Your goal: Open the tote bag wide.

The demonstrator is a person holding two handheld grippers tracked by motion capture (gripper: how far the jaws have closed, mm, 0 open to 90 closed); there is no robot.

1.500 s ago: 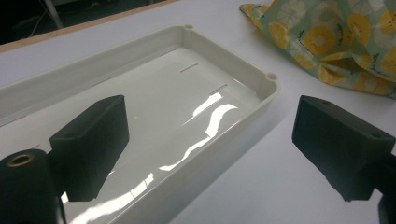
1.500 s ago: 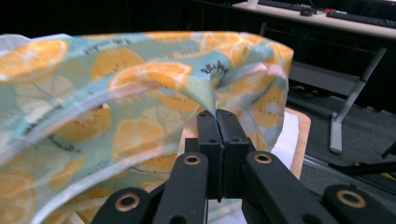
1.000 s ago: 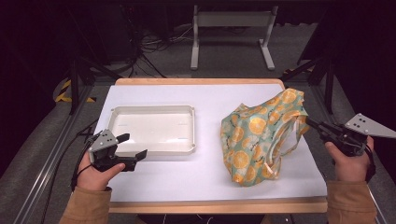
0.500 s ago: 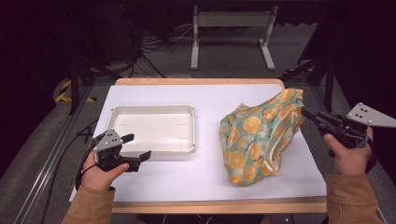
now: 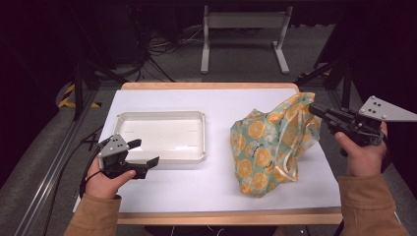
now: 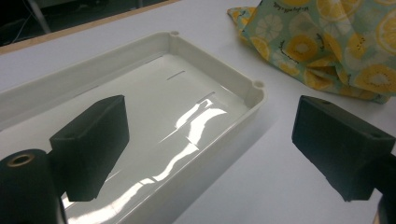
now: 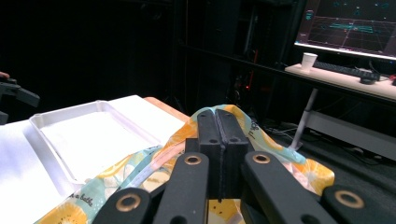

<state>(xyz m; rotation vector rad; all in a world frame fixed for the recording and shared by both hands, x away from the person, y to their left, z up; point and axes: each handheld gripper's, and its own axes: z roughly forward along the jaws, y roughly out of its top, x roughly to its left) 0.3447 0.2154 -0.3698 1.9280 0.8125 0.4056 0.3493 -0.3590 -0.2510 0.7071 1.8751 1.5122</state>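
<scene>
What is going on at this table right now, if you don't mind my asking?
A person holds a gripper in each hand. The right gripper is shut on the top edge of a lemon-print fabric bag, pulling it up off the white table. The left gripper is open, beside the near corner of an empty white tray.

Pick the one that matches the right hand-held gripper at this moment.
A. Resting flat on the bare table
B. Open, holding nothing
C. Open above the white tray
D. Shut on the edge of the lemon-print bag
D: the right hand-held gripper has its jaws pressed together on the lemon-print bag, whose far right edge is lifted off the table toward that gripper.
</scene>
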